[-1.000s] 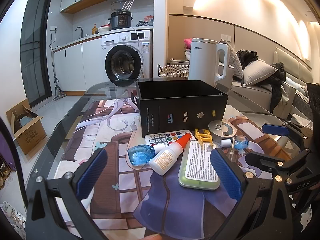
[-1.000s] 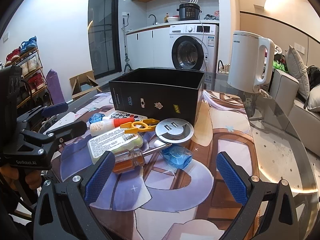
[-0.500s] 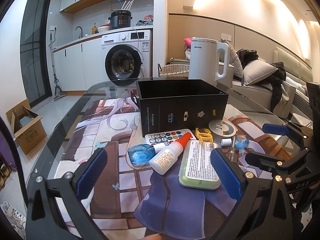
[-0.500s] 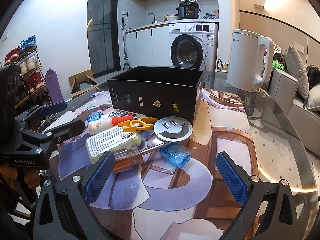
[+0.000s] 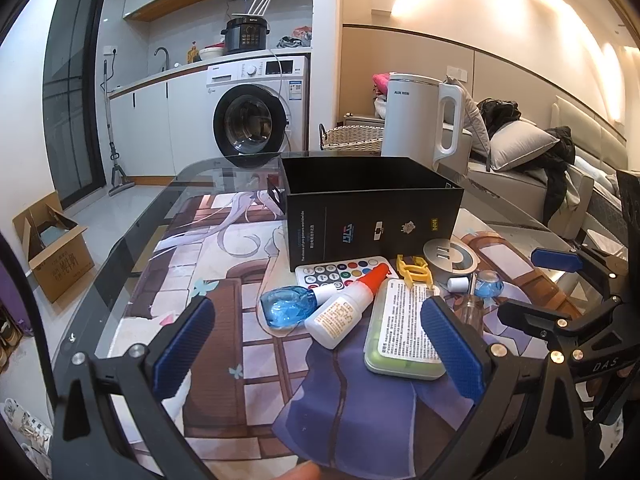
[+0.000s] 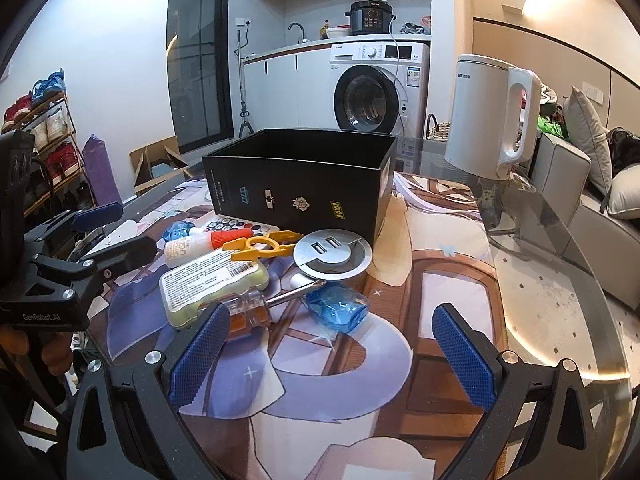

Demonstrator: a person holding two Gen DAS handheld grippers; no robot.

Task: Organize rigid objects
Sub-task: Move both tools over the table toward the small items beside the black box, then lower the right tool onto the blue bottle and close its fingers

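Right gripper point(image 6: 332, 356) creeps closer to the blue piece point(image 6: 337, 307), jaws wide apart; left gripper point(image 5: 316, 344) barely budges, also spread. Nothing boxed yet.

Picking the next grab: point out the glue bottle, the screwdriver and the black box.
glue bottle point(image 5: 340, 314): left wrist view, on its white labelled body.
screwdriver point(image 6: 250, 310): right wrist view, on its orange handle.
black box point(image 6: 296, 196): right wrist view, on its front wall.
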